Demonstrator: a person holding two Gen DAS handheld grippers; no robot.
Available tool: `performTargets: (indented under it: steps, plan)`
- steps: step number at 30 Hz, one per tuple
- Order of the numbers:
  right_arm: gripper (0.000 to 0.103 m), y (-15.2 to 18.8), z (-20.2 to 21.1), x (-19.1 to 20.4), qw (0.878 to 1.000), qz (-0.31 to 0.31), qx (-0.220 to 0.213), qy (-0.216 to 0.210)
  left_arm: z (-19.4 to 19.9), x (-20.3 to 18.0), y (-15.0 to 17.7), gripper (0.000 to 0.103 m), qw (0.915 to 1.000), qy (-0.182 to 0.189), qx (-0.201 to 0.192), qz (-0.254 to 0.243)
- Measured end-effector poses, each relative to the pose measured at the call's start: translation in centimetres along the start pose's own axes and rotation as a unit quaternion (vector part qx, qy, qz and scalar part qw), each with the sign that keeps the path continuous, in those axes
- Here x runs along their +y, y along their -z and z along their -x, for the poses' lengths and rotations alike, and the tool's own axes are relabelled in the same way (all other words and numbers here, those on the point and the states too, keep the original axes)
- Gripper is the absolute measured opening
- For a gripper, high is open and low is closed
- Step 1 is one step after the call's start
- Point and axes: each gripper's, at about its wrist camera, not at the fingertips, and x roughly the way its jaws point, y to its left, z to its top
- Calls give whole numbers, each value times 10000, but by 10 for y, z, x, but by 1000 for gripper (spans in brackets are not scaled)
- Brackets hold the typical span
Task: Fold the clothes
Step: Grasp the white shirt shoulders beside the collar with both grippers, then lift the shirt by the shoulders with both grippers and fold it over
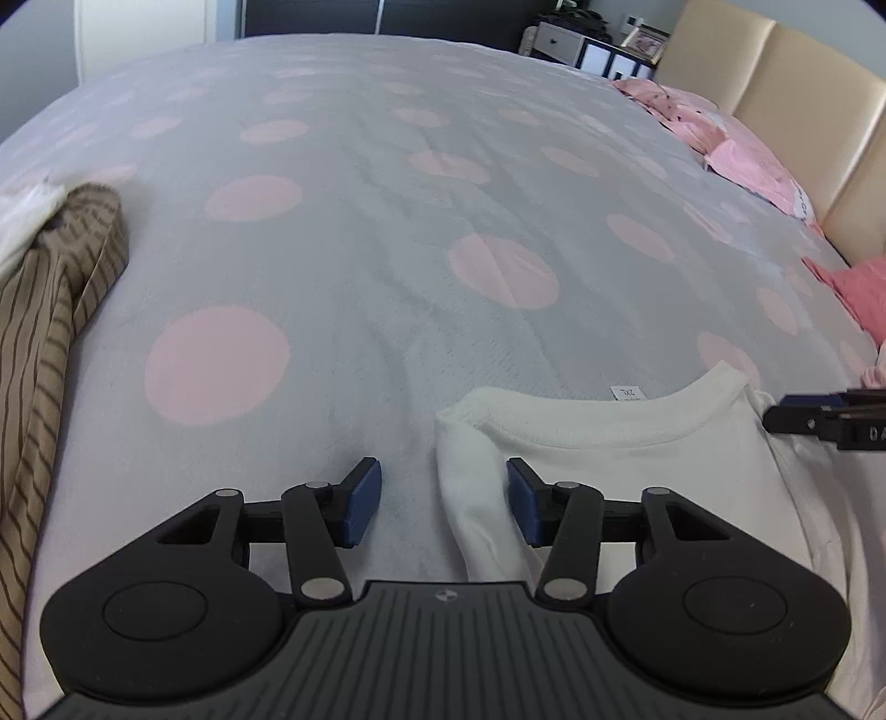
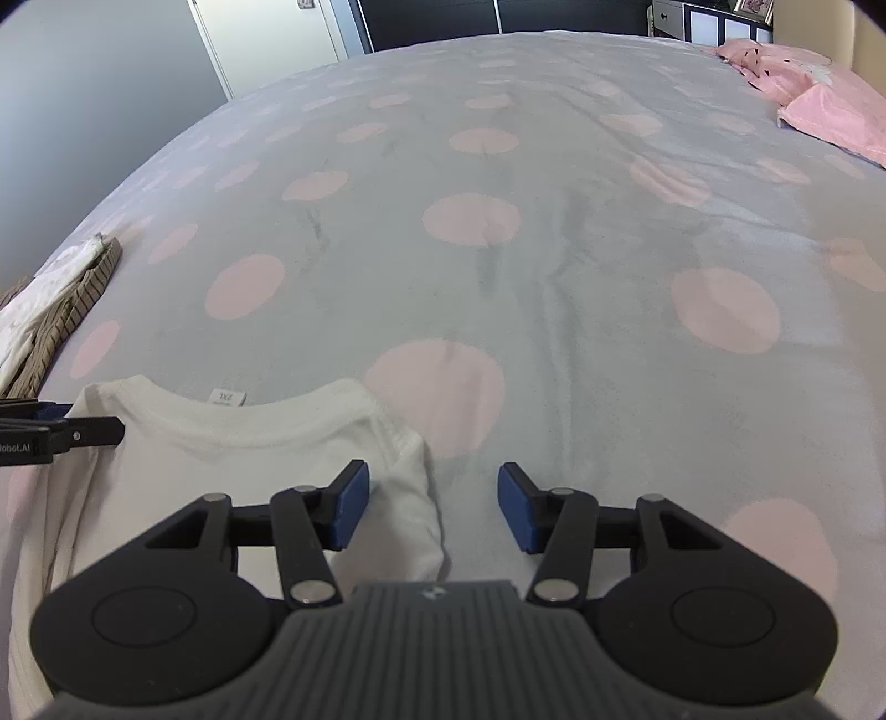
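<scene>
Holding both grippers over the near edge of the bed, I have the white T-shirt (image 1: 637, 465) lying flat between them, collar toward the far side with its small neck label showing. My left gripper (image 1: 444, 501) stands with its blue pads apart, nothing pinched; the shirt's folded left sleeve edge runs up between them, just beside the right pad, and I cannot tell whether it touches. My right gripper (image 2: 433, 507) is likewise spread and empty, straddling the shirt's right sleeve edge, its left pad over the cloth and its right pad over bare cover. Each tool's black tip shows at the side of the other's view, near the shirt's shoulders.

Beyond the collar the bedspread (image 1: 343, 232) lies wide and unoccupied, so there is plenty of room toward the far side. It is a soft grey, lightly creased cover with large pale pink dots. The shirt is a plain knit with a ribbed neckband.

On the left edge lies a crumpled brown striped garment (image 1: 50, 332) with some white cloth (image 1: 22, 221) beside it. On the far right lie pink pillows (image 1: 742, 160) and more pink fabric against a beige padded headboard (image 1: 803, 111). Farther off stand a small drawer unit (image 1: 559, 41), dark wardrobe panels and a white door (image 2: 266, 39).
</scene>
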Motion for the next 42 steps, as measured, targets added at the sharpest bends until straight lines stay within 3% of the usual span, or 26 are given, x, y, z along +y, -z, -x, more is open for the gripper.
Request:
performTargets:
  steps: [1,2,3,4,6,11,19,31,36,42]
  plan:
    - [46,0,-3,0,10000,6,-6,-46,1,1,0,37,10000,17,-36,-45]
    - [26,-1,-4,2,9999,46,8,-115,2,1,1,27,9999,72,-56,-78]
    - [18,-1,-3,4,9998,102,11,-145,3,2,1,22,9998,154,-63,-103]
    - [18,-2,-2,6,9997,157,14,-176,6,1,0,14,9997,196,-81,-142]
    - [12,-3,2,9,9994,256,2,-227,12,-3,-2,11,9994,235,-148,-214]
    - [10,-10,37,5,9988,202,-312,-316,43,-10,-10,8,9978,434,-433,-259]
    - [10,-9,133,10,9906,360,-1044,-811,135,-20,-9,8,9899,828,-1112,-303]
    - [10,63,284,27,9605,1066,-1925,-1701,270,-39,64,8,9657,1589,-1816,-961]
    - [10,119,320,32,9493,1506,-2004,-1895,303,-50,113,8,9556,1798,-1718,-1579]
    - [10,183,318,37,9490,2141,-1498,-1765,295,-70,171,8,9504,1839,-1088,-2261]
